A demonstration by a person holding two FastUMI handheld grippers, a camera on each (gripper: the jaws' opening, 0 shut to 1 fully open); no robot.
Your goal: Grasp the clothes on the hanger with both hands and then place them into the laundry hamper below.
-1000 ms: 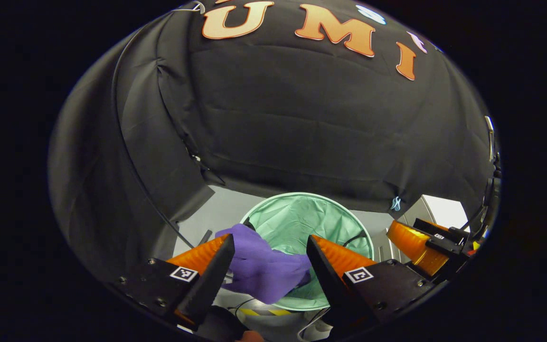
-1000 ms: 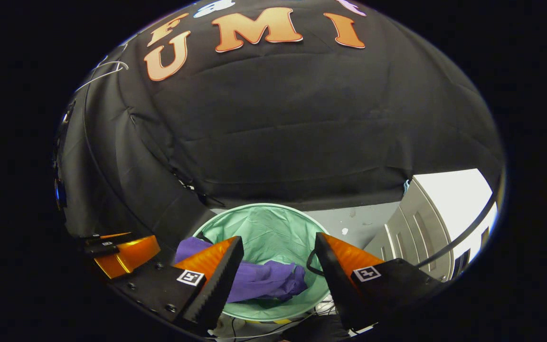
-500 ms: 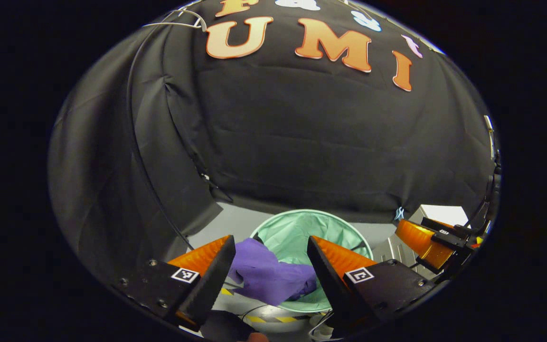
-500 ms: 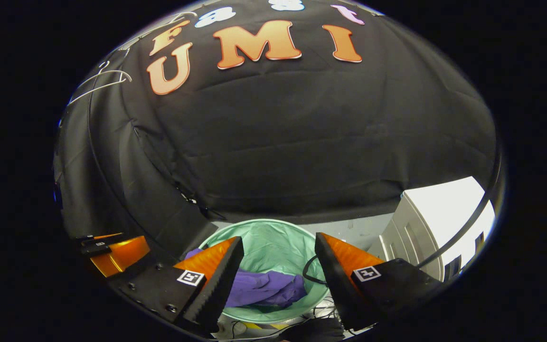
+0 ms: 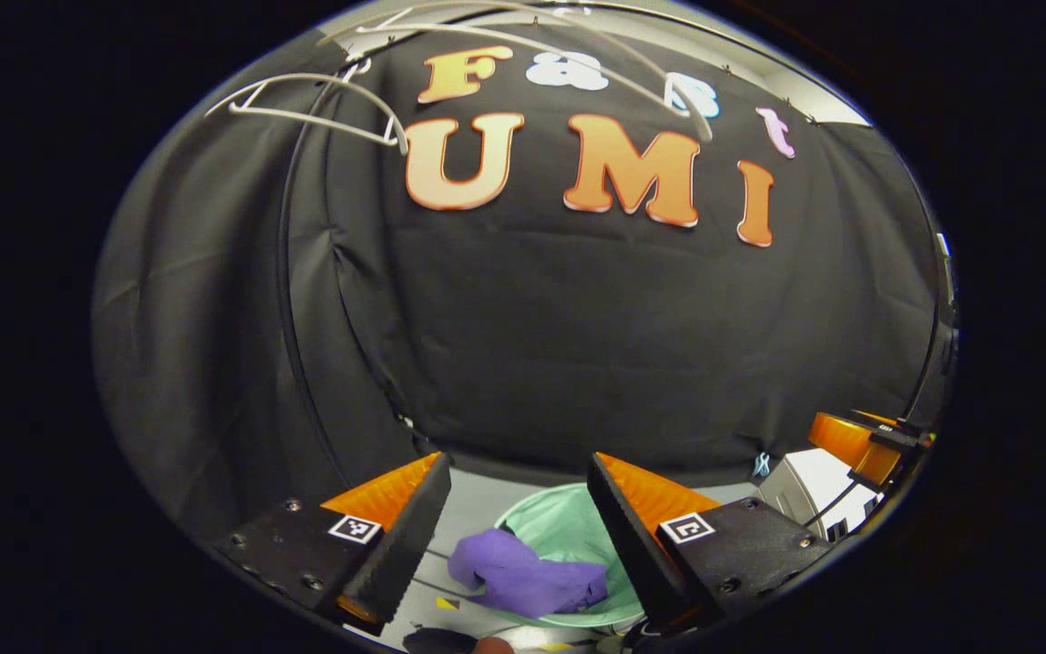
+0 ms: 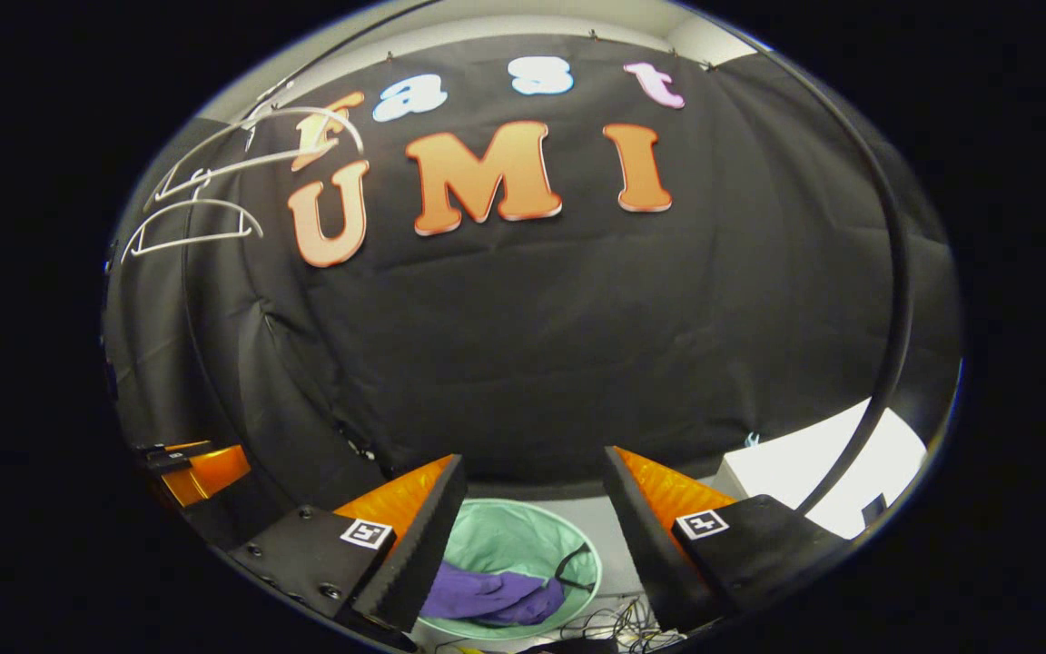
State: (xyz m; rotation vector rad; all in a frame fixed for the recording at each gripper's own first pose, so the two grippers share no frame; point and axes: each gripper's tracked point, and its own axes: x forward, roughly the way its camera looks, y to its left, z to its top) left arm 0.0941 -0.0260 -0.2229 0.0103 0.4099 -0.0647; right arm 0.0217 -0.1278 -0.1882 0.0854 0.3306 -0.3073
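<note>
Clothes (image 5: 527, 581) draped over hamper (image 5: 568, 536) rim, partly in; hangers (image 5: 305, 109) bare. Both hand-held grippers, left (image 5: 514, 527) & right (image 6: 532, 536), wide, empty. Task ~done.

A black cloth wall (image 5: 577, 363) hangs in folds across the back of the booth, and a thin black cable (image 5: 291, 345) runs down its left side. Below its hem lies a pale grey floor (image 5: 478, 509). A white cabinet (image 6: 814, 472) stands at the right. Tangled black wires (image 6: 609, 625) lie on the floor, along with yellow-and-black tape marks (image 5: 447, 603).
</note>
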